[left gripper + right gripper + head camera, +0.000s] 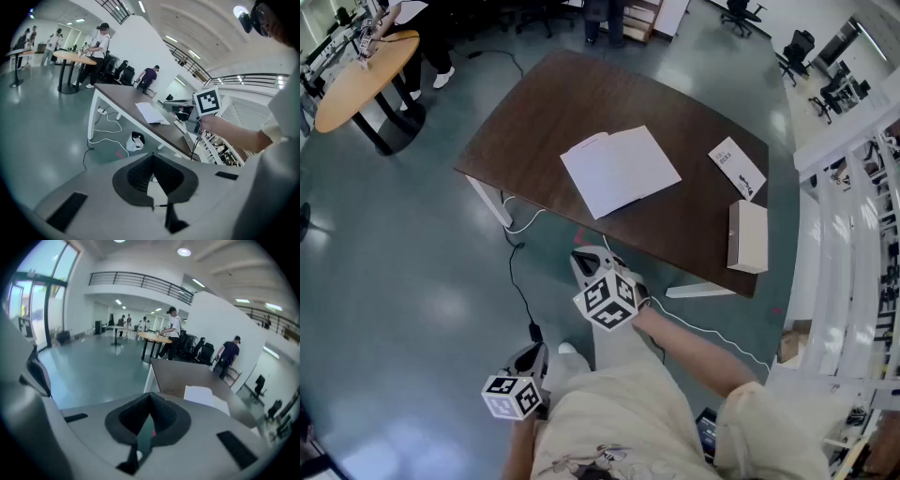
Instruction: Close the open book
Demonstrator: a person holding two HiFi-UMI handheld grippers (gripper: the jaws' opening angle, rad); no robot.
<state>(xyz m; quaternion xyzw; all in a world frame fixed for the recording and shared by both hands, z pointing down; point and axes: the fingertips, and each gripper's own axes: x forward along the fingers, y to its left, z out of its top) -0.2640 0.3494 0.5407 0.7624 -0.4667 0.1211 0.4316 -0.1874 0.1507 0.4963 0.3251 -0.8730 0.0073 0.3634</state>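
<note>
nothing of the task is done yet, as far as i can judge: the book (621, 171) lies open and flat, white pages up, about the middle of the dark desk (544, 122) and close to its near long edge. neither tool touches it. what is left is the whole job: come up to the desk, get a jaw tip under one side of the book and fold it over onto the other.

the left gripper (532, 359) is held low beside the person's body, over the floor (412, 281) and well apart from the desk. its jaws are pressed together with nothing between them. the right gripper (592, 262) is further forward, just short of the desk's near edge, also over the floor, and its jaws are likewise closed tight and empty. in the right gripper view the book sits ahead of and to the right of the closed tips, out of reach. both tools tilt downward.

a leaflet (737, 167) lies by the desk's right edge and a white box (748, 236) at its near right corner, both clear of the book.
</note>
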